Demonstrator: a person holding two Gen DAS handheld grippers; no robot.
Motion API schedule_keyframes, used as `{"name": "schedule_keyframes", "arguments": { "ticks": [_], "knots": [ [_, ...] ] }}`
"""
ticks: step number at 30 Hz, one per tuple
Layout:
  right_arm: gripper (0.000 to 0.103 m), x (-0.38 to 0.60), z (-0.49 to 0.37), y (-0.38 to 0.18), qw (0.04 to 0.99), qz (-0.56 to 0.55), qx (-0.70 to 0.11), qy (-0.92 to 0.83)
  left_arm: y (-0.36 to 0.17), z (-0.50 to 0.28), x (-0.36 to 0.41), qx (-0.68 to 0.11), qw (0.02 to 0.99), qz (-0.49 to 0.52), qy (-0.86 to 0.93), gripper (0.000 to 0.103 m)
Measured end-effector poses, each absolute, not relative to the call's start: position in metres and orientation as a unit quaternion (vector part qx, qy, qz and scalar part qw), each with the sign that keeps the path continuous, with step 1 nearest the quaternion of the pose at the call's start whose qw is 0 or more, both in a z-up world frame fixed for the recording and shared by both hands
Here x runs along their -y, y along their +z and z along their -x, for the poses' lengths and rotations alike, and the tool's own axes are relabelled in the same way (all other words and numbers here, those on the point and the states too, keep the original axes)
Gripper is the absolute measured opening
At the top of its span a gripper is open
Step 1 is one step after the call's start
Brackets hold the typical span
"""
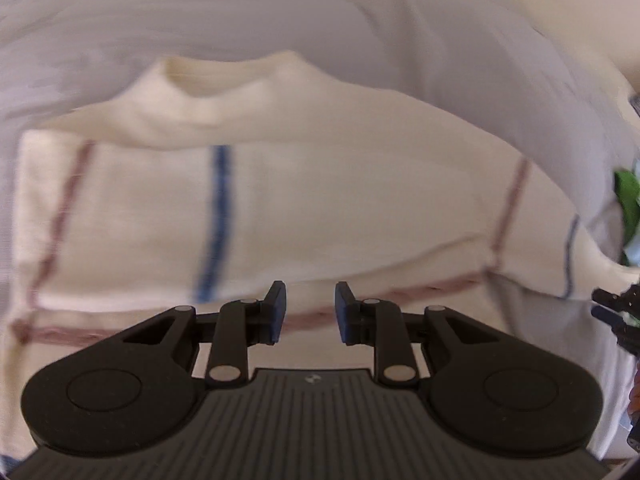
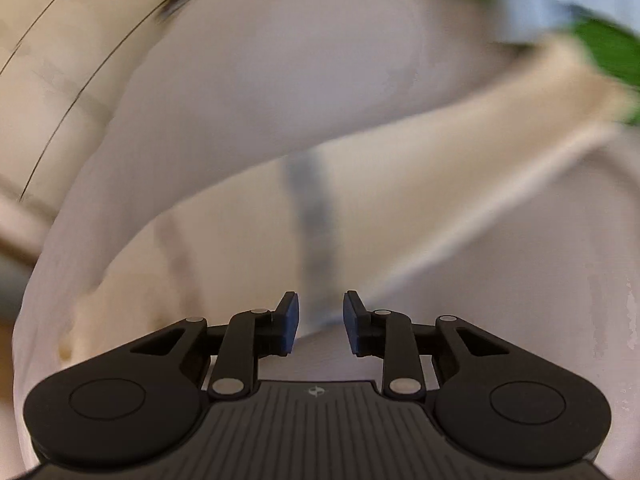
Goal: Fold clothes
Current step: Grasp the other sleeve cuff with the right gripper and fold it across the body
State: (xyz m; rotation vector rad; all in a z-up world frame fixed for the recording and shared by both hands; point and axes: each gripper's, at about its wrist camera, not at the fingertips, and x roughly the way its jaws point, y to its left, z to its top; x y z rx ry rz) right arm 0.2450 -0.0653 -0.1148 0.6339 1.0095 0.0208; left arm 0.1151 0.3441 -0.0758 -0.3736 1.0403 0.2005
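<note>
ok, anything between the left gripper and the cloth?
Nothing visible. The left gripper is open with the striped cloth directly ahead of its pads, no object between. The cloth lies on a white sheet. How close the pads sit can't be judged.

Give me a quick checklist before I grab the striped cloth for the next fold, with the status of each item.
1. Left gripper open and empty: ok.
2. Right gripper open and empty: ok.
3. Striped cloth lying fairly flat ahead of the left gripper: ok, one bump at the far edge.
4. Cloth edge lined up between the left fingers: cannot tell, blurred.
5. Right wrist view sharp enough to aim: not ok, motion blur.
6. White surface under the cloth bare of other items: cannot tell.
</note>
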Motion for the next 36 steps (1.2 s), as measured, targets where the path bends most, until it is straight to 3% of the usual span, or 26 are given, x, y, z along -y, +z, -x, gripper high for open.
{"name": "schedule_keyframes", "arguments": {
  "ticks": [5,13,15,17,22,31,34,35,36],
  "knots": [
    [0.044,0.159,-0.242,-0.131,0.808,-0.42,-0.407,-0.073,-0.078,-0.132,-0.31,-0.502,0.846,0.164,0.076,0.022],
    [0.041,0.198,-0.269,-0.157,0.788,-0.462,-0.393,-0.105,-0.073,-0.126,-0.31,-0.5,0.846,0.167,0.084,0.025],
    [0.008,0.19,-0.28,-0.158,0.791,-0.452,-0.398,-0.105,-0.069,-0.113,-0.325,-0.496,0.845,0.177,0.095,0.025],
    [0.008,0.179,-0.287,-0.149,0.804,-0.429,-0.398,-0.106,-0.066,-0.1,-0.34,-0.493,0.843,0.187,0.106,0.025],
    [0.007,0.092,-0.296,-0.061,0.893,-0.255,-0.36,-0.082,-0.056,-0.068,-0.378,-0.482,0.839,0.212,0.133,0.025],
    [0.007,-0.196,-0.252,0.023,0.921,-0.104,-0.293,0.235,-0.044,0.005,-0.467,-0.465,0.83,0.251,0.177,0.025],
    [0.015,-0.269,-0.225,0.012,0.877,-0.093,-0.336,0.331,-0.044,0.024,-0.495,-0.467,0.826,0.256,0.185,0.025],
    [0.039,-0.281,-0.219,0.002,0.867,-0.086,-0.355,0.337,-0.045,0.029,-0.501,-0.468,0.825,0.259,0.186,0.025],
    [0.049,-0.293,-0.213,-0.007,0.858,-0.079,-0.375,0.343,-0.047,0.033,-0.508,-0.468,0.823,0.262,0.186,0.025]
  ]
}}
